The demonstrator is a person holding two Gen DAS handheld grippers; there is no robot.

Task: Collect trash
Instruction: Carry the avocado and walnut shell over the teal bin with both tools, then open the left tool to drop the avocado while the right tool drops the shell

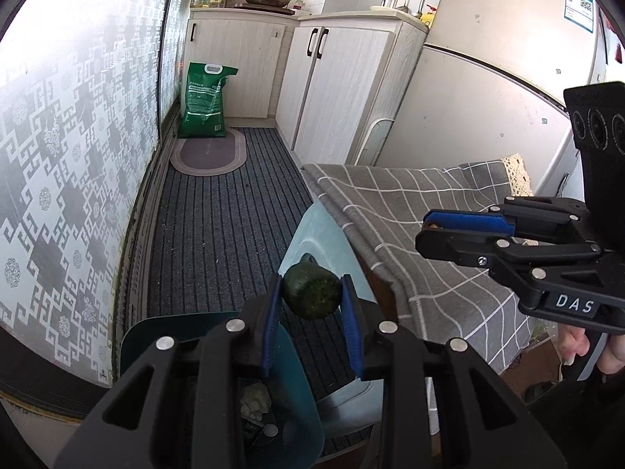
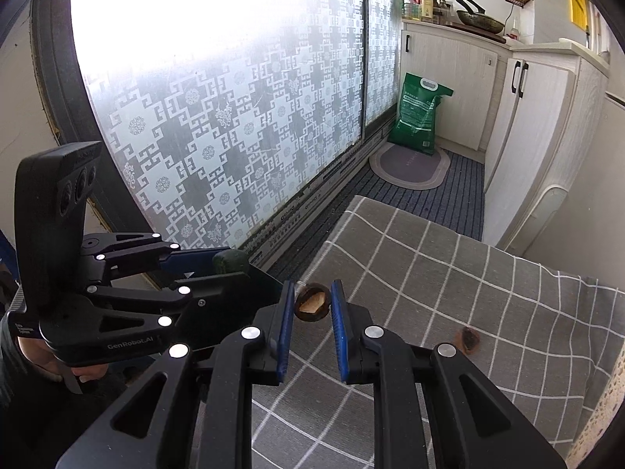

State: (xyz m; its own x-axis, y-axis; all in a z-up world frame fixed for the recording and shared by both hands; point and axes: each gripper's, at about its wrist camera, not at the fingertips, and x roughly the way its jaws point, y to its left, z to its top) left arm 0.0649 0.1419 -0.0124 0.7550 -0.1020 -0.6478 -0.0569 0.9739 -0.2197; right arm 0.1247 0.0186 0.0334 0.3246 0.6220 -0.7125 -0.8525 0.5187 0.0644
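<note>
A dark green round piece of trash [image 1: 311, 291] is held between the pads of the left hand-held gripper [image 1: 311, 301], above the open teal bin [image 1: 304, 402] on the floor. A brown shell piece [image 2: 311, 301] is clamped in the nearly closed right hand-held gripper [image 2: 311, 305], over the checked cloth [image 2: 449, 293] of the counter. Each piece should be brought fully over the bin opening before the jaws are opened. Another brown scrap [image 2: 468, 339] is left on the cloth.

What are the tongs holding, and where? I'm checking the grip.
Left tongs pinch a dark green lump by its sides; right tongs pinch a brown shell piece by its sides.
</note>
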